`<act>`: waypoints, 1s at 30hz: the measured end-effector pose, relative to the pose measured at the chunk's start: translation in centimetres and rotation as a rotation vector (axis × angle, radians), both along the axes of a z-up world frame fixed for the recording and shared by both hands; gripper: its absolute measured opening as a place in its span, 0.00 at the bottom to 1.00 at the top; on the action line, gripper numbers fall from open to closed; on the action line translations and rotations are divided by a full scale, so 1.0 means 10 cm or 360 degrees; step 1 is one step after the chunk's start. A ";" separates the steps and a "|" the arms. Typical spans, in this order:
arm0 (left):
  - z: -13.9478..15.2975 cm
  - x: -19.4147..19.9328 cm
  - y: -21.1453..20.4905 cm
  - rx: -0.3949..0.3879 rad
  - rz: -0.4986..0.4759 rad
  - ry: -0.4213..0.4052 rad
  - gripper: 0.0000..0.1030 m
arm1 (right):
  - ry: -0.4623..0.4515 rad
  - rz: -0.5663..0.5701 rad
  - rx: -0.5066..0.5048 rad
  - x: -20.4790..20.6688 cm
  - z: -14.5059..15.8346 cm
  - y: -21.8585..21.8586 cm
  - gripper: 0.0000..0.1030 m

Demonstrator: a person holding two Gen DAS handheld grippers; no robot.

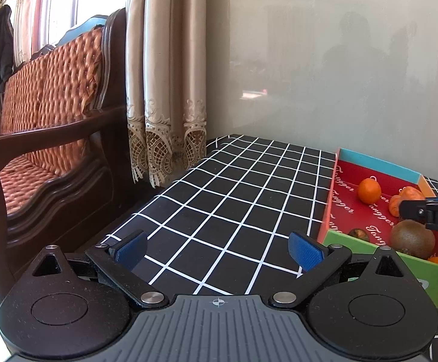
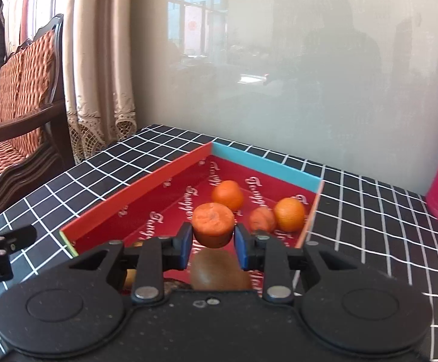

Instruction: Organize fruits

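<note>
**Right claw carrying orange fruit above tray; drop spot lies ahead and below**

Right wrist view, near to far:
- Right claw point(image 2: 213, 242) clamped on a squat orange fruit point(image 2: 213, 224), centre frame. Pads press its two sides; flat wrinkled face turned toward the camera, so short axis runs roughly along the claw's line. Looks clear of the tray floor, judging by the reflection under it.
- Directly beneath, lower centre: kiwi point(image 2: 215, 271), blurred, partly hidden by the claw body.
- Beyond the held fruit, mid frame: one tangerine point(image 2: 228, 194) just behind it, two more orange fruits right of centre, near the tray's right wall.
- Tray point(image 2: 146, 181) runs from lower left to upper centre; open red floor lies left of the held fruit.

Left wrist view:
- Left claw point(image 1: 217, 249) spread wide, nothing between the pads, only checked bench point(image 1: 219, 199) under it.
- Tray sits at right edge of frame, well off that claw's line; right claw's finger pokes in there.

Judgement: right claw is the one over the tray, left one well aside. Next move hinges on clearing the kiwi underneath; where this fruit belongs cannot be told.
</note>
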State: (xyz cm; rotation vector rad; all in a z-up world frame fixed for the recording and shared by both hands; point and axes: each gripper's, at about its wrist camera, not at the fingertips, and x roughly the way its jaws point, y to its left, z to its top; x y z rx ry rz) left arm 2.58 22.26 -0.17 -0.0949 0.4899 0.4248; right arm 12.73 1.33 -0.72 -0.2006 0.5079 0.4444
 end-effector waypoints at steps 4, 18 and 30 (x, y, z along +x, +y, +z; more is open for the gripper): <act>-0.01 0.00 0.06 -0.0004 0.0011 0.0006 0.96 | 0.0020 0.0034 -0.0009 0.01 -0.06 0.14 0.27; 0.00 0.00 0.05 -0.0022 0.0012 -0.0008 0.96 | -0.0061 -0.0004 0.0033 -0.11 0.04 0.05 0.64; 0.12 0.00 -0.29 -0.0097 -0.0057 -0.0047 1.00 | -0.0156 -0.0117 0.0092 -0.23 0.23 -0.34 0.97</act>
